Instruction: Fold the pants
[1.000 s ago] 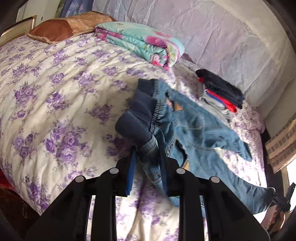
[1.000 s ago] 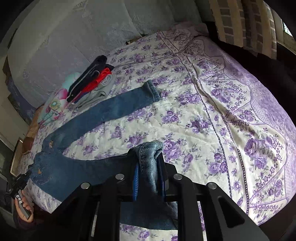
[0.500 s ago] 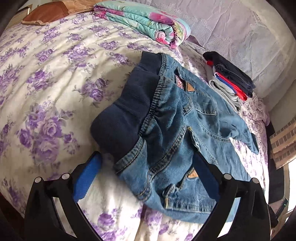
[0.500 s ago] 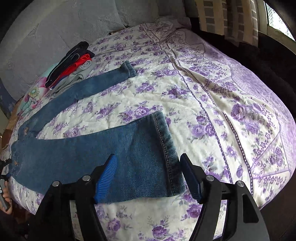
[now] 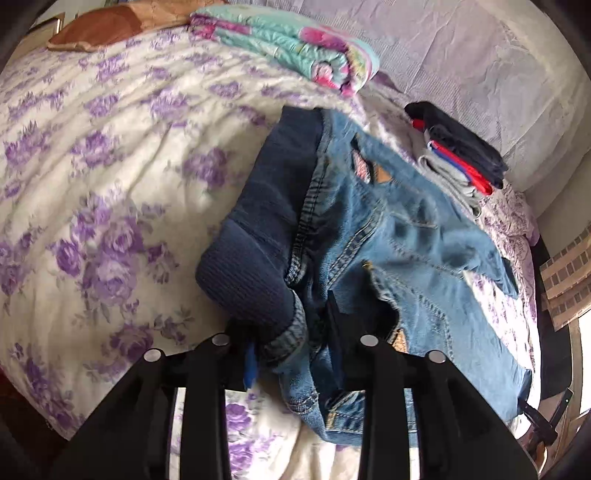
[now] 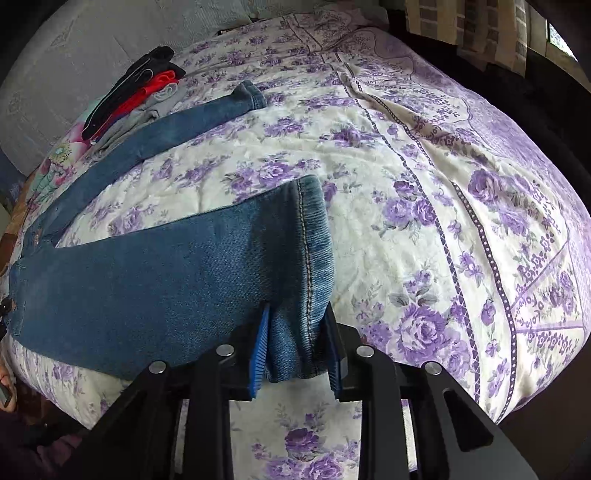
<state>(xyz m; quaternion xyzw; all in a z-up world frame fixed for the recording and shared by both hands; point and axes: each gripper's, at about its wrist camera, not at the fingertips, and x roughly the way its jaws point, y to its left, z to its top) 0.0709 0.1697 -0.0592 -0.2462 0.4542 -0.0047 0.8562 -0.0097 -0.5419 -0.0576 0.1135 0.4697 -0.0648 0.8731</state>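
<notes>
Blue denim pants [image 5: 388, 229] lie spread over a purple-flowered bedspread [image 5: 92, 184]. My left gripper [image 5: 291, 354] is closing on the bunched waistband, where the dark ribbed band meets the denim, and the cloth fills the gap between its jaws. In the right wrist view the pants [image 6: 147, 280] stretch away to the left, with the far leg running toward the back. My right gripper [image 6: 295, 350] is closing on the near leg's hem, which is pinched into a fold between the blue pads [image 6: 258, 347].
A stack of folded clothes [image 5: 458, 158] sits against the padded headboard [image 5: 480, 55], also seen as a stack of clothes [image 6: 136, 92] in the right wrist view. A folded floral quilt [image 5: 295, 51] and a brown pillow [image 5: 110, 26] lie further back. The bed edge [image 6: 535, 387] drops off at the right.
Both grippers opened wide over the laid-down pants half a second ago, then closed again: the left on the waistband, the right on the near hem. Both sank a little toward the bed.
</notes>
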